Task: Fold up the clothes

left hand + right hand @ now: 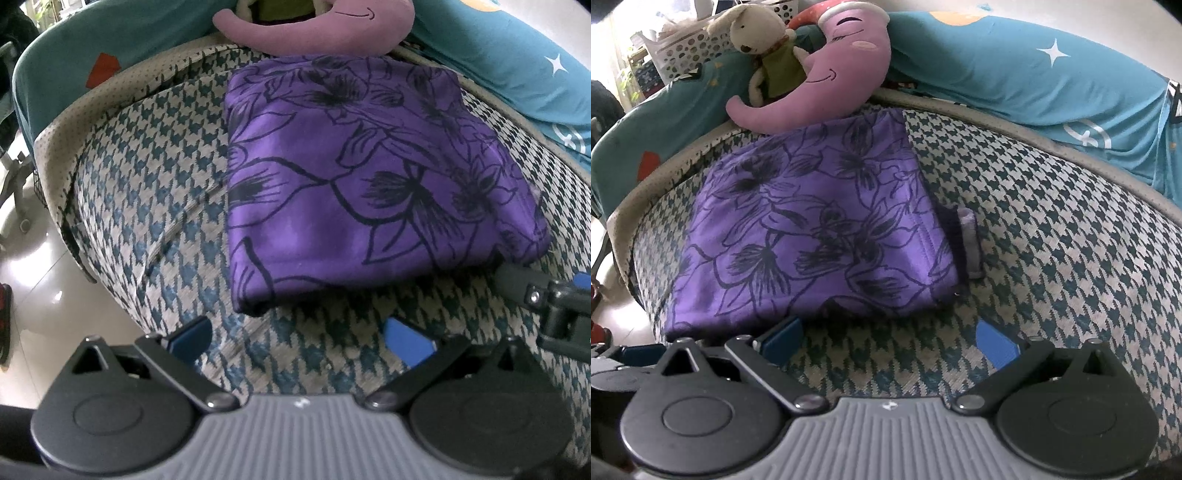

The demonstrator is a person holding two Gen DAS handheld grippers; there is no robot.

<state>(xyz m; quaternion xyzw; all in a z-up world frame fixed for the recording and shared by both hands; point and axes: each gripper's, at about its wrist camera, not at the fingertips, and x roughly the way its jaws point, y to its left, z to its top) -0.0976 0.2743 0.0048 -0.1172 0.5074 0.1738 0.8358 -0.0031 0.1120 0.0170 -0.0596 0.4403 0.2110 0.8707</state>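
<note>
A purple garment point(354, 177) with black flower outlines lies folded into a neat rectangle on the houndstooth seat point(147, 206). In the right wrist view the same garment point(812, 229) shows a pale waistband strip sticking out at its right edge. My left gripper point(299, 336) is open just in front of the garment's near edge, blue pads wide apart and empty. My right gripper point(890, 339) is open too, close to the garment's near right corner, holding nothing. Its fingers point(554, 295) show at the right edge of the left wrist view.
A purple moon-shaped plush point(827, 74) and a beige rabbit toy point(764, 40) lean on the teal backrest cushions point(1052, 81) behind the garment. The seat's left end curves down to a shiny pale floor point(48, 295). A white perforated basket point(683, 48) stands far left.
</note>
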